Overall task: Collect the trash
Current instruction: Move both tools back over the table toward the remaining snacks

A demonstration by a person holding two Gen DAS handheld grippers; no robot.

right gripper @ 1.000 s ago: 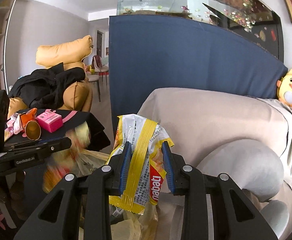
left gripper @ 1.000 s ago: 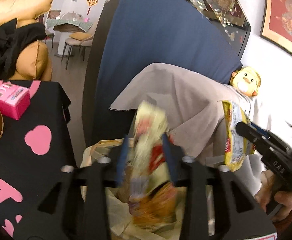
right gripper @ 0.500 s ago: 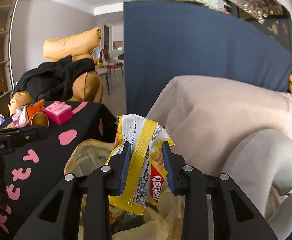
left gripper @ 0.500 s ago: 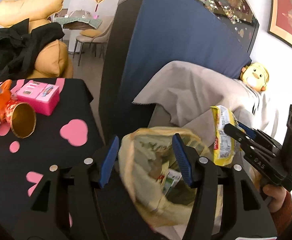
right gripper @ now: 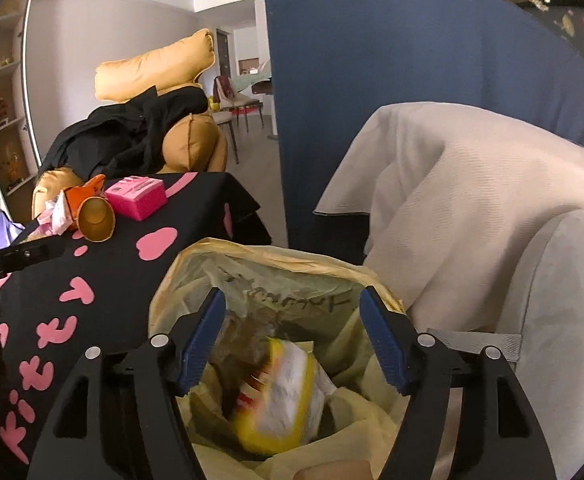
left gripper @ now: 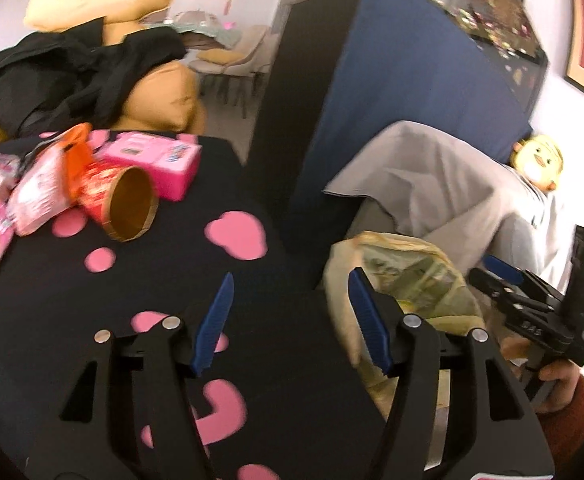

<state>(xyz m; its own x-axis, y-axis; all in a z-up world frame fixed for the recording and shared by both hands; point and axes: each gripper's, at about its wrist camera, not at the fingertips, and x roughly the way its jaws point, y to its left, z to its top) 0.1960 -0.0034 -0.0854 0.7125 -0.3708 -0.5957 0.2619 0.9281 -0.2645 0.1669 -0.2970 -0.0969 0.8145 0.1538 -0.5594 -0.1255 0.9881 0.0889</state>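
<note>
The right gripper (right gripper: 294,336) hangs over the yellow trash bag (right gripper: 211,258), jaws spread and empty; the yellow wafer wrapper (right gripper: 279,404) lies inside the bag. The left gripper (left gripper: 289,320), jaws also spread, points over the table's (left gripper: 271,360) near edge. More trash waits at the far left corner: the paper cup (left gripper: 121,200), the pink carton (left gripper: 159,160), the pink wrappers (left gripper: 31,196). Best to approach the cup low, straddle its rim, and close gently.

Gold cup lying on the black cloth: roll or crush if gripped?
The cup lies on its side, so a nudge would probably roll it in an arc. It looks like thin paper, likely light and crushable. The wrappers against it may block it.
</note>
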